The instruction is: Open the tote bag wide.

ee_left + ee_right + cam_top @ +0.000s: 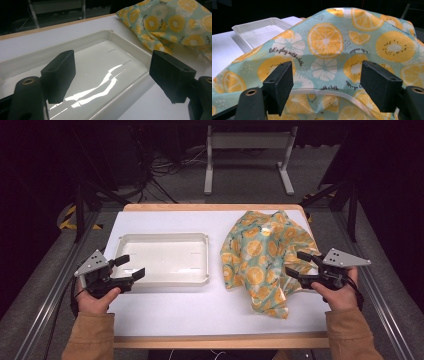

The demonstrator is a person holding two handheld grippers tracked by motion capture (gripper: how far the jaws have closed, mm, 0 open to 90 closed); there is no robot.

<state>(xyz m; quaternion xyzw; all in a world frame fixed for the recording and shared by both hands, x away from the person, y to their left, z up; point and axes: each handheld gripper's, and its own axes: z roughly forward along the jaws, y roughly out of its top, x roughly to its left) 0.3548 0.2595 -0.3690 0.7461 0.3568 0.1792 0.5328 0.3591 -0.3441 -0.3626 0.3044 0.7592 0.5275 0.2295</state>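
Cloth (325,50) lettering, legible between right gripper (327,87) fingers.

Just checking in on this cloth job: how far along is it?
Nothing looks done: the fruit-print cloth lies crumpled beside the empty white tray. In hand: the open right hand-held gripper is at its edge; the left hand-held gripper hovers open. Gripping and moving remain.

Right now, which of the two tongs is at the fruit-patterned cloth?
The right tongs: their open jaws hover at the edge of the crumpled teal cloth with orange slices. The left tongs point over the shallow white plastic tray instead.
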